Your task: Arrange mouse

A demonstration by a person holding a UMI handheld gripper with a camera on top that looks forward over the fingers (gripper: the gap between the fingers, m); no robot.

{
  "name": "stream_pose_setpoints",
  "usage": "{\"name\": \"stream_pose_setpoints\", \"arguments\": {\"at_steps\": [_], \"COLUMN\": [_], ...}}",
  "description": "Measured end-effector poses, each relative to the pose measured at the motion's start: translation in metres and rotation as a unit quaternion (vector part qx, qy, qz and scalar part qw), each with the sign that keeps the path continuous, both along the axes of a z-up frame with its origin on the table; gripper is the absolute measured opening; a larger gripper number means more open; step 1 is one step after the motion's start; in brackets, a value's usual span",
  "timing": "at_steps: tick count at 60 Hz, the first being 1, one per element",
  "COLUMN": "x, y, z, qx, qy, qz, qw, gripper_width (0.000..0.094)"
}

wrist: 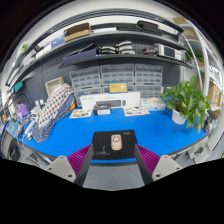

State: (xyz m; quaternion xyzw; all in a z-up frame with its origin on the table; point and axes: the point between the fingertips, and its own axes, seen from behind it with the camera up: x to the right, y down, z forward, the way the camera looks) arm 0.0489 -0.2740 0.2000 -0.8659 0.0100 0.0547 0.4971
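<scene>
A small pale pink mouse [117, 141] lies on a black mouse mat [103, 146] on the blue table top [170, 135]. My gripper [112, 172] is open, with its magenta pads [66, 165] spread wide at either side. The mouse rests on the mat just ahead of the fingers, about midway between their lines and a little right of the mat's centre. Nothing is held between the fingers. A grey surface [112, 178] fills the space between the fingers, below the mat's near edge.
A potted green plant [188, 100] stands at the table's right end. A patterned bundle [50, 112] leans at the left. White boxes [105, 106] and small drawer cabinets [118, 80] line the back, under shelves.
</scene>
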Motion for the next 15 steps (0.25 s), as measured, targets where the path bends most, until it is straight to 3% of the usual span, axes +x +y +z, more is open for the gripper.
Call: {"name": "stream_pose_setpoints", "arguments": {"at_steps": [15], "x": [0.0], "y": [-0.025], "z": [0.004], "qx": [0.007], "qy": [-0.007], "qz": [0.006], "qw": [1.0], "gripper_width": [0.0828]}}
